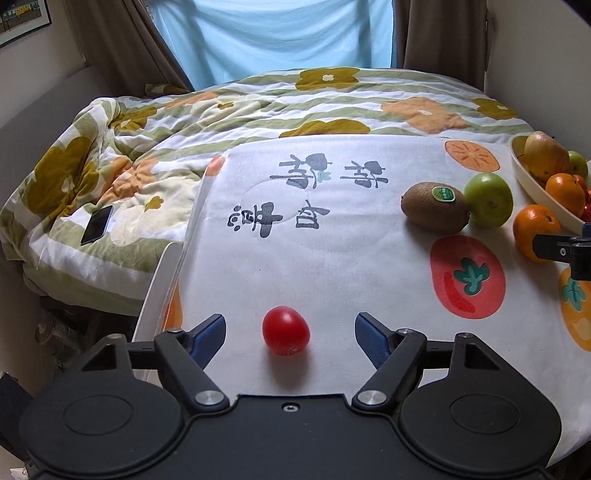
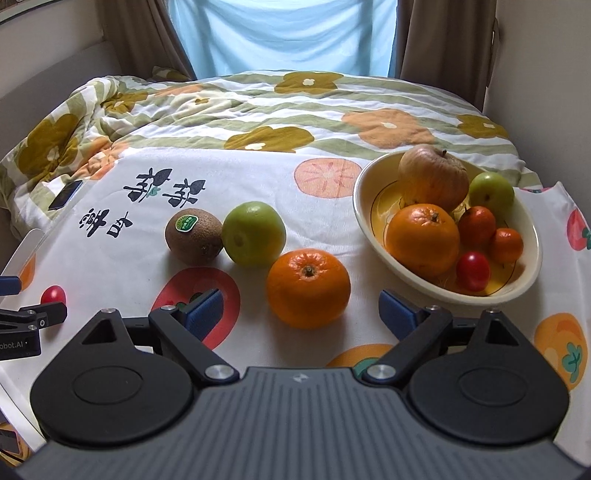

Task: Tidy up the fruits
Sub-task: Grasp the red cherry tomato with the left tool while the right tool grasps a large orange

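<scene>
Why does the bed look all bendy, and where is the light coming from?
In both views the fisheye lens bows the bed and the cloth's edges. Left wrist view: daylight glows through the blue curtain, and the cherry tomato throws a soft shadow toward the camera. Right wrist view: the orange shows faint shine, sharp and unblurred, and the corners go dark.

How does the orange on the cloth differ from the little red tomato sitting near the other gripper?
The orange is far bigger than the red tomato. The orange is dimpled with a stem scar on top; the tomato is smooth and glossy. The orange lies close to the bowl, the tomato alone, far from it. Both rest loose on the cloth, ungripped.
</scene>
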Tool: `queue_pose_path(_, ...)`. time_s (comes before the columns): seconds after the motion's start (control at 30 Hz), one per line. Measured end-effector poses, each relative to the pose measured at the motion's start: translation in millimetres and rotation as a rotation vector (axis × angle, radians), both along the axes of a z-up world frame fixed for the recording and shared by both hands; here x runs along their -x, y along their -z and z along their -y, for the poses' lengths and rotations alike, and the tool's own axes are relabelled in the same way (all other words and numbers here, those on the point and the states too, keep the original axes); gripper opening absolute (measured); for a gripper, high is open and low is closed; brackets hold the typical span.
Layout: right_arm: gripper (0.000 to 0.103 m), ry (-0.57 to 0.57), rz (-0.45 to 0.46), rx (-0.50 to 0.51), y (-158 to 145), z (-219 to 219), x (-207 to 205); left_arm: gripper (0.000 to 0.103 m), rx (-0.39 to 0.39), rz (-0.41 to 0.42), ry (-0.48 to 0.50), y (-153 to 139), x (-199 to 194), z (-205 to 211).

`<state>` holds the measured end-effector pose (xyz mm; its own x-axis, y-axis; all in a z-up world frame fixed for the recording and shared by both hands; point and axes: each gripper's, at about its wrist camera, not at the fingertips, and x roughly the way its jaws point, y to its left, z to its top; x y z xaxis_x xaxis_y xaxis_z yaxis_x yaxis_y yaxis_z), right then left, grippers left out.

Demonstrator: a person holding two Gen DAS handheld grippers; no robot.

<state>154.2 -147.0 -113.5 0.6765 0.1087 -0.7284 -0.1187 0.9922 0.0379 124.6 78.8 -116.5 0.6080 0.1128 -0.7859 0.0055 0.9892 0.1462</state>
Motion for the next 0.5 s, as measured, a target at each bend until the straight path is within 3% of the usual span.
queue_pose_path(0.1,0.103,0.018,-0.005,0.007,5.0,-5.0,-2.4,0.068,0.010,-0.018,0.004,8.8,-3.0,-5.5)
queue_pose_path(0.37,0.103,0.053,-0.014,0.020,13.0,-9.6,-6.5,0.054,0.044,-0.024,0.015,17.4,-4.6,-8.4)
queue_pose_path(0.43,0.103,0.062,-0.017,0.024,13.6,-10.4,-7.3,0.048,0.046,-0.019,0.013,17.2,-4.1,-9.2)
queue_pose_path(0.5,0.103,0.068,-0.018,0.028,14.4,-10.8,-8.3,0.035,0.055,-0.019,0.016,16.8,-3.4,-9.8)
